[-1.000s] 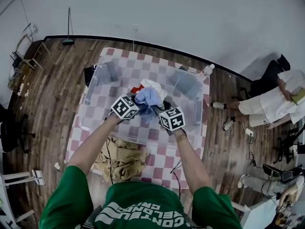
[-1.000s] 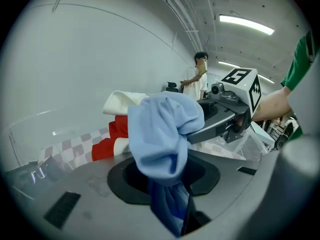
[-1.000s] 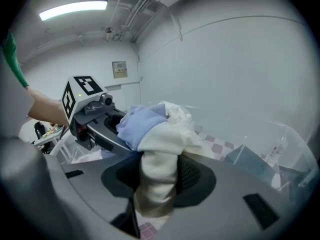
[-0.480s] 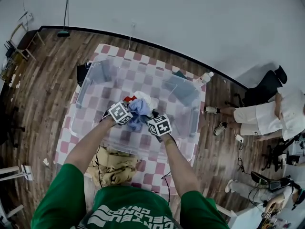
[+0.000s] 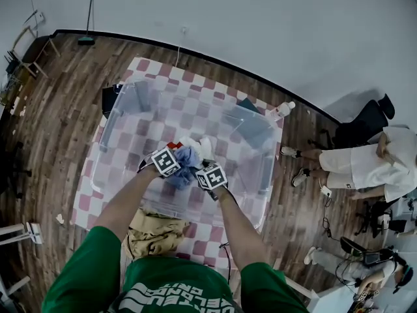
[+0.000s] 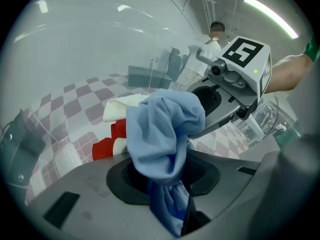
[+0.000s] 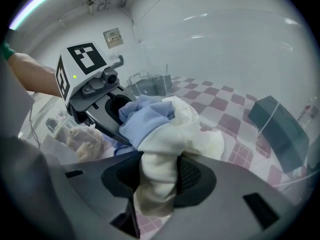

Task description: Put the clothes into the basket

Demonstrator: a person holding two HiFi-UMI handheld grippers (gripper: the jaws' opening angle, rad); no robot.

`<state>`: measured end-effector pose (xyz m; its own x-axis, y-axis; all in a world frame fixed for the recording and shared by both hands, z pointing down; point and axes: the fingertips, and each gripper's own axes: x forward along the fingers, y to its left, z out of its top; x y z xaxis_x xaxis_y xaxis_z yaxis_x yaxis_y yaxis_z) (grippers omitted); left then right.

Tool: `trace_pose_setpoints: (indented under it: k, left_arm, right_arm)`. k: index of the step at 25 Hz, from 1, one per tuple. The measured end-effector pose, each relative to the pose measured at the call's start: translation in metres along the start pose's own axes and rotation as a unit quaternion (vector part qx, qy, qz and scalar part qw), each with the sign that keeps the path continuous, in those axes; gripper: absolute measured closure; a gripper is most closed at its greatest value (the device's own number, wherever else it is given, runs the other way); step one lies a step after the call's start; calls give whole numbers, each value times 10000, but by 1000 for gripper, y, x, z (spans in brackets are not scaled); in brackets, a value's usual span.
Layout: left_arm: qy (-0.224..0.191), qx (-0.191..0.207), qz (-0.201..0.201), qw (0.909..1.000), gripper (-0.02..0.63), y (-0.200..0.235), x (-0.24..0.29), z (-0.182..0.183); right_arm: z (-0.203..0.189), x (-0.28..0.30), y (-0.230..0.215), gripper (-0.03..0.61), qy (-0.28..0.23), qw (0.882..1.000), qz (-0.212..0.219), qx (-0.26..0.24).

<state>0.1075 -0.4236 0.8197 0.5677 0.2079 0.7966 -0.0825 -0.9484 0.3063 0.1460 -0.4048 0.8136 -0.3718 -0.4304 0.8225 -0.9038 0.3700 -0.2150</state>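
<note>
Left claw (image 6: 167, 196) clamps blue cloth (image 6: 162, 129), right claw (image 7: 155, 186) clamps white cloth (image 7: 172, 134), unreleased inside basket (image 5: 117, 119); tan clothes (image 5: 153, 230) left outside.

Dark wood-plank floor (image 5: 58, 129), white wall (image 5: 260, 18), black baseboard (image 5: 215, 58) between; pink-checkered table (image 5: 176, 77) mid-room; ceiling strip light (image 6: 272, 11) lit

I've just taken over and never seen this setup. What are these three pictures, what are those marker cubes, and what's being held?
No robot: a person holds a two-jaw gripper in each hand; the cubes belong to them. One picture is from a head camera looking down, the others from cameras on each gripper. The left gripper clamps a blue cloth, the right gripper a white cloth, inside a clear basket on a checked table. Tan clothes lie at the near edge.
</note>
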Motion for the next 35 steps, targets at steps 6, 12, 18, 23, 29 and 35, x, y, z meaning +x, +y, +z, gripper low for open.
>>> trace_pose_setpoints:
  k: [6,12,18,23,29,35]
  left_arm:
    - [9,29,49,10000,474,3,10,-5]
    - [74,72,215,9997,438,14,14,-9]
    - [323,-55,386,9987,390,23,2,-21]
    - [732,7,572,9957,390,28,-15,-30]
    - [539,91,909,9944,390,29,-42,-14]
    - [98,174,1124,9935,391,7,-67,12]
  right_arm:
    - [-11,8,-3,407,80,9999,14,112]
    - [-12,9,-2,380,214,9994,129,229]
    - [-22,4,-3,339,500,9975,213,458]
    - [-27,-8,-7,325,786,9946,167,650]
    - [-28,-31,-12,314,1019,9916,-30,791]
    - [-15,-63,-15,316,717,9941,-340,734]
